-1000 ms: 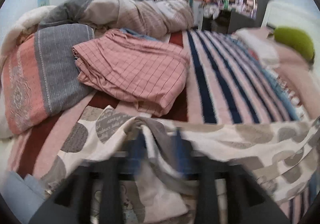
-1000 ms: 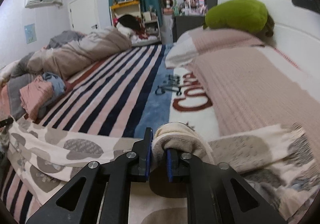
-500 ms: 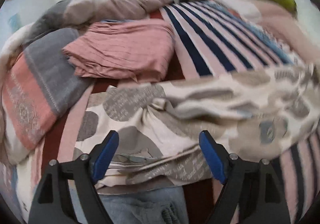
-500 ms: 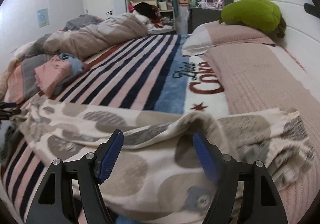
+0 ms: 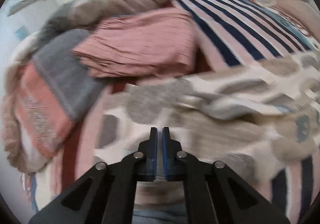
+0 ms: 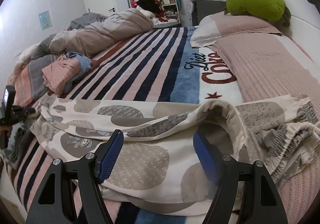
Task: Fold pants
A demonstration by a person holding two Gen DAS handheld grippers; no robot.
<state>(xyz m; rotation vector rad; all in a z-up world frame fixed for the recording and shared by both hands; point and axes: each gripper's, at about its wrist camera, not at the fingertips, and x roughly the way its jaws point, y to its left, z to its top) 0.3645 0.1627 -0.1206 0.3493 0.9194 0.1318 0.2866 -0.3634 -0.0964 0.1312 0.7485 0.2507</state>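
The cream pants [image 6: 152, 154] with grey-brown blobs lie folded lengthwise across the striped blanket, elastic waistband [image 6: 288, 144] bunched at the right. My right gripper [image 6: 158, 144] is open and empty, just above the pants' middle. My left gripper [image 5: 159, 131] is shut and empty, its blue pads nearly touching, hovering over the pants' leg end [image 5: 200, 116]. The left wrist view is blurred. The left gripper also shows at the left edge of the right wrist view [image 6: 10, 112].
A folded pink checked garment [image 5: 140, 44] lies on the striped blanket [image 6: 140, 72] beyond the pants, beside a pink and grey pillow [image 5: 52, 92]. A rumpled duvet [image 6: 100, 30] lies behind. Pink pillows [image 6: 260, 60] and a green plush [image 6: 258, 4] are at the right.
Both grippers let go of the pants a second ago and the pants dropped onto the bed. Since then my left gripper has shut empty; my right gripper stays open and has pulled back slightly.
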